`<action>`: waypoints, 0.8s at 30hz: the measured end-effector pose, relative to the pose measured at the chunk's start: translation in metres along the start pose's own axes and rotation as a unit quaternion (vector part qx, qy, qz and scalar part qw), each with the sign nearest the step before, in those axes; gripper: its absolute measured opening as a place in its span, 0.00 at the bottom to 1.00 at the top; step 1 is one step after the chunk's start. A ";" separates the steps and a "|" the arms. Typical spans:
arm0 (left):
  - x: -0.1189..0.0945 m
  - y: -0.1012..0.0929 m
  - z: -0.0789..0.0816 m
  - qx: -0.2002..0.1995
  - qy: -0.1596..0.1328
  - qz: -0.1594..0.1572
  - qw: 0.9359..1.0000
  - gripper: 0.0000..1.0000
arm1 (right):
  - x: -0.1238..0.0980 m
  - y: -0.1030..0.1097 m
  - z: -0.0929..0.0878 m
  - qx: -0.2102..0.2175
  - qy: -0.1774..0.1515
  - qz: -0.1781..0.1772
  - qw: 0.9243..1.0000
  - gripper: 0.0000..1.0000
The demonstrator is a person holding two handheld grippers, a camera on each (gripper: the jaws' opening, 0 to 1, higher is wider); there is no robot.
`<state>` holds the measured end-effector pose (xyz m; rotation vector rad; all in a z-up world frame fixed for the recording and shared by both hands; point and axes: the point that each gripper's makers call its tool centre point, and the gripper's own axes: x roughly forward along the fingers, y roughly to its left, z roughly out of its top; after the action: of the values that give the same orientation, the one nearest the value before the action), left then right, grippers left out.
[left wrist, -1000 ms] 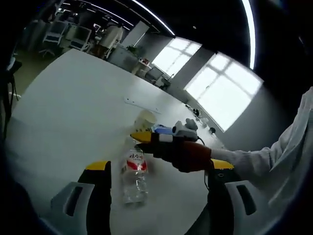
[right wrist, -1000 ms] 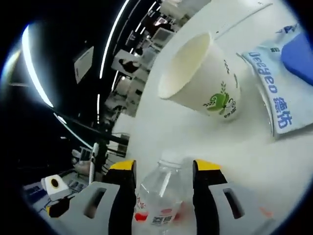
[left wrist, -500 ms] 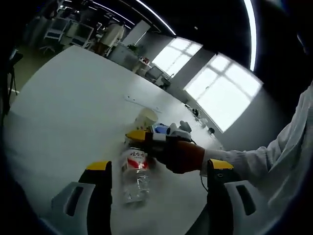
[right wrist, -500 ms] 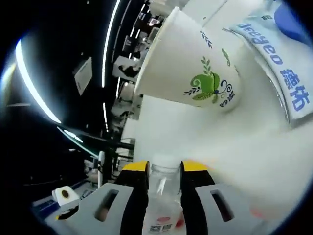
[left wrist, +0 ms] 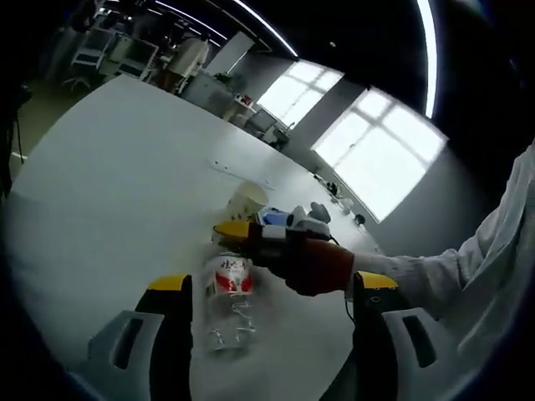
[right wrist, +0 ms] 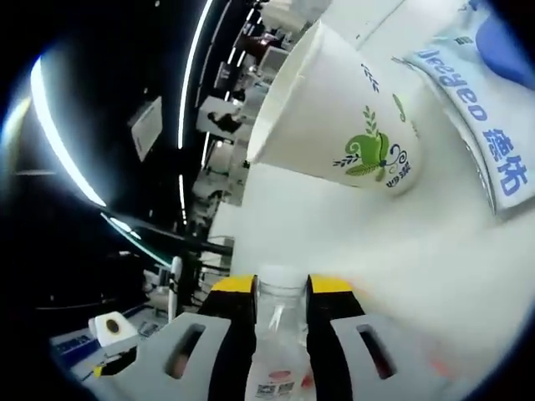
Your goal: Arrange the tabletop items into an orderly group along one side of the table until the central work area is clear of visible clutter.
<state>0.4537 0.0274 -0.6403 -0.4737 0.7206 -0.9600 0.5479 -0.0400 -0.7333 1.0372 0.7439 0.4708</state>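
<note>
My right gripper [right wrist: 280,288] has its fingers clamped on the water bottle [right wrist: 276,334] neck; thin plastic, probably crushable. Left gripper [left wrist: 267,288] fingers wide apart.

A: any readable text here?
B: yeah, the white-and-blue pack [right wrist: 493,125] says "Deeyeo" plus two Chinese characters, I think. Paper cup [right wrist: 351,125] has a green leaf logo, its small print's too tiny. Bottle label [left wrist: 230,276] is blurry.

I log the tissue pack [right wrist: 493,142] as cut by the frame edge; bottle [right wrist: 276,351] lower body hidden between the jaws (label unreadable); paper cup [left wrist: 248,200] part hidden behind the right gripper [left wrist: 242,232].
</note>
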 end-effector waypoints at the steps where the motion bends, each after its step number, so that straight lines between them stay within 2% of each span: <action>1: 0.000 0.000 0.000 -0.001 -0.001 -0.001 1.000 0.80 | -0.001 0.002 -0.001 -0.002 -0.001 0.001 1.000 0.20; 8: -0.005 0.007 0.001 -0.007 -0.008 0.004 1.000 0.80 | -0.005 0.007 0.002 -0.027 -0.003 0.003 1.000 0.19; 15: -0.006 0.011 -0.001 -0.011 -0.008 0.004 1.000 0.80 | -0.013 0.022 -0.001 -0.053 -0.010 0.006 0.999 0.19; 21: 0.003 0.015 -0.007 0.002 0.011 0.000 1.000 0.79 | -0.018 0.033 -0.002 -0.083 -0.013 0.009 0.996 0.19; 24: 0.013 0.021 -0.012 0.009 0.025 -0.002 1.000 0.79 | -0.022 0.049 -0.007 -0.115 -0.014 0.017 0.993 0.19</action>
<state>0.4618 0.0263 -0.6663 -0.4365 0.7554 -0.9853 0.5279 -0.0292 -0.6846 0.8391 0.6325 0.5569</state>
